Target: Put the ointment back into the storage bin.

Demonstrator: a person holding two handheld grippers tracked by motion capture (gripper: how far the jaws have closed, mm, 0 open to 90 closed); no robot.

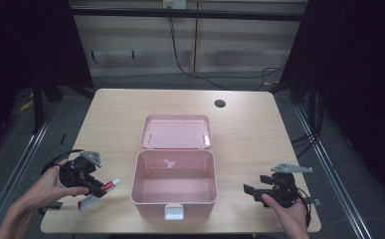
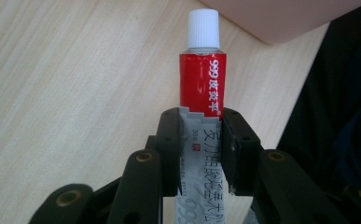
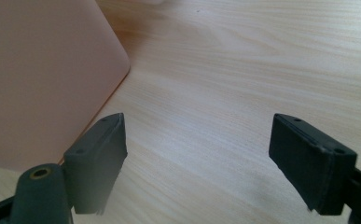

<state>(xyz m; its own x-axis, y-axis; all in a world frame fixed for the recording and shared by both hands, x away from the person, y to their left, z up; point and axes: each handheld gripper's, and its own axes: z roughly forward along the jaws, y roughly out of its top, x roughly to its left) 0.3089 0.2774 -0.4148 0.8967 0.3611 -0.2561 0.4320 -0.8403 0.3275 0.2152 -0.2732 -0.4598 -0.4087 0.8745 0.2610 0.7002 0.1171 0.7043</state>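
Tube: one ointment tube (image 2: 200, 70), red and silver with a white cap, clamped at its silver tail end; seen in the high view at the table's front left, just left of the box (image 1: 174, 183), cap toward it.
Left gripper: left gripper (image 2: 200, 149) closed tight on the tube, both jaws pressing its flat sides; held low over the table (image 1: 115, 109), whether the tube touches the wood cannot be told.
Right gripper: right gripper (image 3: 197, 158) spread wide, nothing between its jaws; it sits at the front right of the table, near the box's right wall.
Box: one pink box, lid (image 1: 176, 132) thrown fully back, white latch at the front; the inside looks bare.
Progress: judged early. The tube is gripped and the box is open; the tube is not yet in the box. Left, by my reading: carry it over the rim, release, likely shut the lid.
Count: one tube, one box, two grippers, one table.
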